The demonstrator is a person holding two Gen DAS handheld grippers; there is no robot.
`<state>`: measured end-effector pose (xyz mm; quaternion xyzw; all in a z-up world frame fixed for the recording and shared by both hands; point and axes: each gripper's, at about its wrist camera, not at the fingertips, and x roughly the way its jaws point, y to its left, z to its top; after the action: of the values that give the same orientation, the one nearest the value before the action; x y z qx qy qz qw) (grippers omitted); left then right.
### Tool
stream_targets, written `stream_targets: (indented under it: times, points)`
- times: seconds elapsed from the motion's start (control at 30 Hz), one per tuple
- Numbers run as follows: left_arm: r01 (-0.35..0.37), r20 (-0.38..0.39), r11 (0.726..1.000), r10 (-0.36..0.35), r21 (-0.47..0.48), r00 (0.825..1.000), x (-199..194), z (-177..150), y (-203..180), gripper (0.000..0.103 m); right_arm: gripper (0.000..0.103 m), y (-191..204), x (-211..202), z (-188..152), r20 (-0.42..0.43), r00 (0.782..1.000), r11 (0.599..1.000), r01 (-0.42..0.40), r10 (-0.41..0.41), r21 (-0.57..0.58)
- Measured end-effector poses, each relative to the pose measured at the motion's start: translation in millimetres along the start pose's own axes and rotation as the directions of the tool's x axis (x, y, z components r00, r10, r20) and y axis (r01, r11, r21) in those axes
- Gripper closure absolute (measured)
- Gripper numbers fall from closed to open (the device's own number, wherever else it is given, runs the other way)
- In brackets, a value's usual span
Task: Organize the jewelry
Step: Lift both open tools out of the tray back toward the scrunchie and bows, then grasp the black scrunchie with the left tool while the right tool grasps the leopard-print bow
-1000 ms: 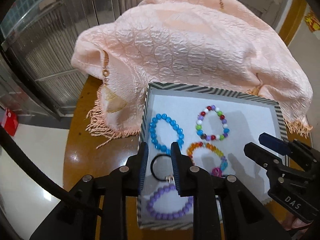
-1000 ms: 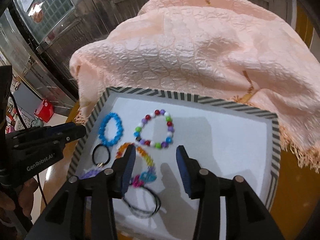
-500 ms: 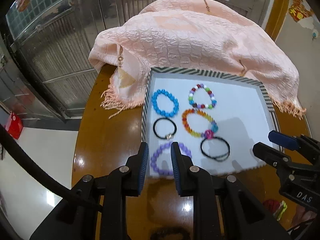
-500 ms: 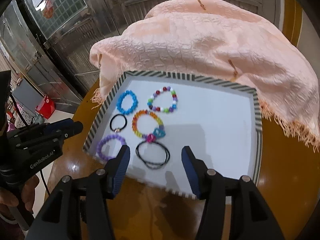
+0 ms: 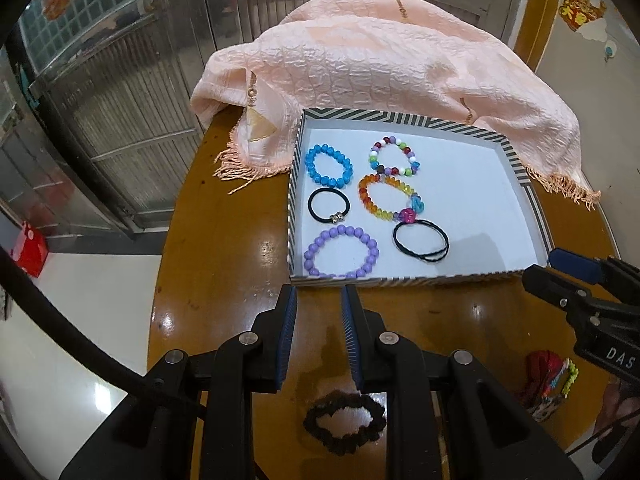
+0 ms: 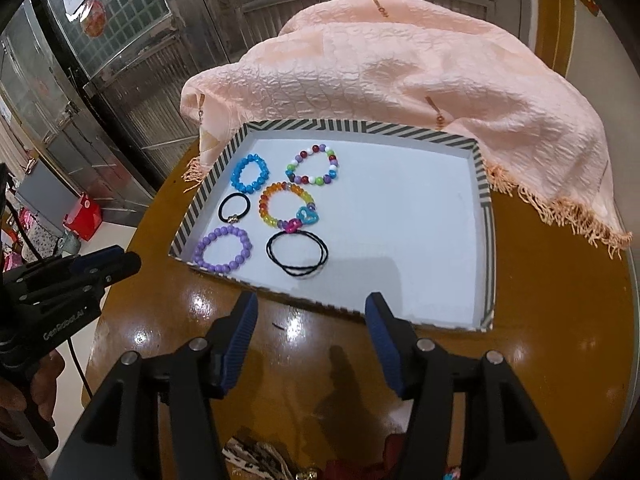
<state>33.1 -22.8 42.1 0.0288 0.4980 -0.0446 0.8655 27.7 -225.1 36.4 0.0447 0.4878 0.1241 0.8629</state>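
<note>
Jewelry tray [image 5: 416, 280] now lies beyond both backed-off grippers; left gripper [image 5: 318, 314] open and empty, right gripper [image 6: 310, 316] opening, empty; dark scrunchie [image 5: 344, 424] below the left jaws probably goes next.

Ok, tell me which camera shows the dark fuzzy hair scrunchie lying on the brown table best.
Left wrist view: the dark fuzzy hair scrunchie lies whole on the brown table, just below the fingers. The right wrist view does not show it.

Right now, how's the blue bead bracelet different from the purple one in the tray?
The blue bracelet has glossy, see-through beads; the purple bracelet has matte, opaque ones. Blue lies toward the tray's far left corner, purple at the near left corner. Purple's ring looks wider. Both lie flat, untouched by either gripper.
</note>
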Motion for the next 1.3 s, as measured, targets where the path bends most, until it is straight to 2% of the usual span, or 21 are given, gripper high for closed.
stream_targets:
  times: [0.83,1.3]
  points:
    - [0.016,0.001,1.0,-0.016,0.019,1.0,-26,-50,-9,0.078,0.043,3,-45,-54,0.015,1.0,1.0,0.001,-0.001,-0.024]
    - [0.082,-0.099,0.996,-0.085,-0.035,0.991,-9,-83,12,0.078,0.043,-14,-59,-103,-0.038,0.999,1.0,0.007,-0.008,-0.009]
